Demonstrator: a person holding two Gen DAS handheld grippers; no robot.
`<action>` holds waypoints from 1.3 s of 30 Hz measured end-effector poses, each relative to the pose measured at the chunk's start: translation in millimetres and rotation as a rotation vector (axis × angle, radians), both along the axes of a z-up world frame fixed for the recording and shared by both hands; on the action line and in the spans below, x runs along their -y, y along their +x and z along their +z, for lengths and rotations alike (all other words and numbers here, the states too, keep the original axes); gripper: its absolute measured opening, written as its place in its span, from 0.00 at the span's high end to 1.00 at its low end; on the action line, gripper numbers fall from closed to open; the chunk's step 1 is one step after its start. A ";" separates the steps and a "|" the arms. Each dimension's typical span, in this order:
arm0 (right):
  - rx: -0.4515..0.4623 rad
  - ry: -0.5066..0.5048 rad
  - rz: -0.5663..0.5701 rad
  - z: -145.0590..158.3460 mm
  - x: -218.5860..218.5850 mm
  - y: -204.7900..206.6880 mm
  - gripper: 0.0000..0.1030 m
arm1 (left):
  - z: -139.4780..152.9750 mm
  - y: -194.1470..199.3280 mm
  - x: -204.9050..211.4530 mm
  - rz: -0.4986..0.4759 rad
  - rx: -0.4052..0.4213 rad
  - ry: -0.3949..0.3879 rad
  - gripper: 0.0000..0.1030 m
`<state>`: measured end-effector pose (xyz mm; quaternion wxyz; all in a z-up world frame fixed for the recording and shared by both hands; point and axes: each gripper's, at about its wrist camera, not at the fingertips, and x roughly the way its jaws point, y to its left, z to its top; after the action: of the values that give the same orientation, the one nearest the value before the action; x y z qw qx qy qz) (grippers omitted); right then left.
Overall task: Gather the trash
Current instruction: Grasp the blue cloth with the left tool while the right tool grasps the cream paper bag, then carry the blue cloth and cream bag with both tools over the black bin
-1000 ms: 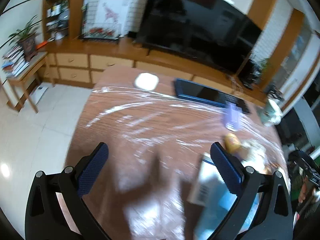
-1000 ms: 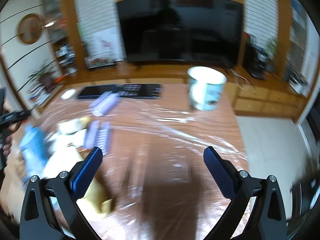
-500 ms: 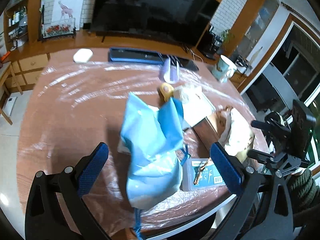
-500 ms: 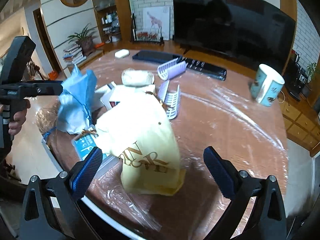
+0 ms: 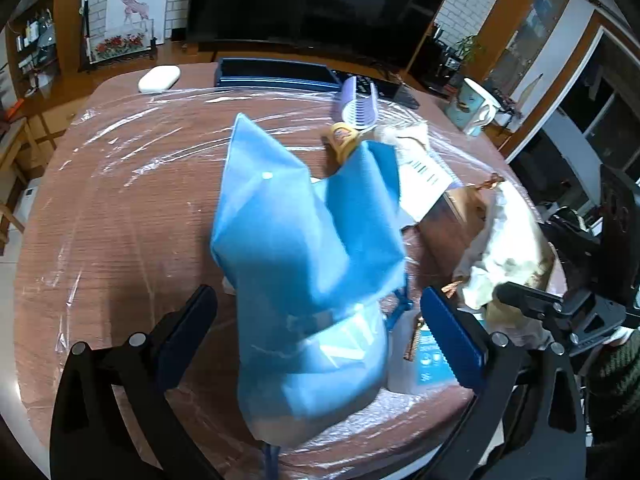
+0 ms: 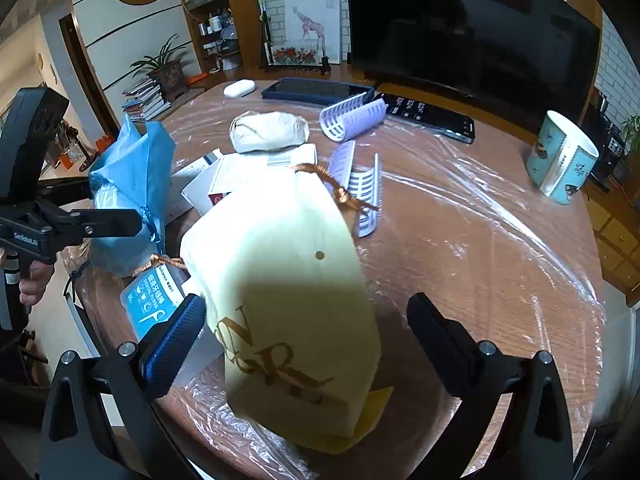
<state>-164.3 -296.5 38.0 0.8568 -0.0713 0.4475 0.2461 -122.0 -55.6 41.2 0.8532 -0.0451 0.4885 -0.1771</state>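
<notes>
Left claw: My left claw (image 5: 320,328) is spread wide. It holds nothing.
Right claw: My right claw (image 6: 304,328) is spread wide too, and it holds nothing.
Blue bag: The blue bag (image 5: 308,264) sits near the table edge, right between my left claw's fingers. It stands tall and points up and away from the claw. I cannot tell if the pads touch it.
Cream bag: The cream bag (image 6: 288,292) stands in front of my right claw, between its fingers. Its long side leans up and away, with a brown ribbon (image 6: 332,184) at the top.
Who is nearer: I think the left claw should take the blue bag and the right claw the cream one. Each bag is straight ahead of its own claw.
What lies close: A small blue box (image 6: 154,300) lies flat between the two bags, just beside my right claw's left finger. White paper packs (image 6: 224,180) lie behind the bags.
Farther back: Purple combs (image 6: 356,120), a wrapped lump (image 6: 268,132), a black remote (image 6: 428,114) and a dark tablet (image 6: 316,90) are well apart from the claws. A mug (image 6: 560,156) stands far off to the right.
Table: The table (image 6: 480,248) has shiny plastic wrap over it.
In the way: I think the blue box could get pinched along with a bag. The soft bags may squash or slip.
</notes>
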 end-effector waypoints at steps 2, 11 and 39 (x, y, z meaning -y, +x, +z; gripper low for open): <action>-0.013 -0.002 0.000 -4.0 -0.1 0.3 0.04 | -1.9 1.0 0.7 0.007 -0.002 0.023 0.02; -0.063 0.027 -0.022 -17.8 2.7 3.2 0.04 | -8.0 4.3 3.7 0.009 -0.001 0.064 0.02; -0.046 0.318 -0.132 25.2 34.9 -16.5 0.37 | 24.7 -27.3 -16.3 0.027 0.062 -0.045 0.50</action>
<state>-180.7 -331.4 63.2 0.8611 0.1005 0.4263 0.2584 -149.4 -39.3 65.9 0.8691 -0.0651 0.4571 -0.1777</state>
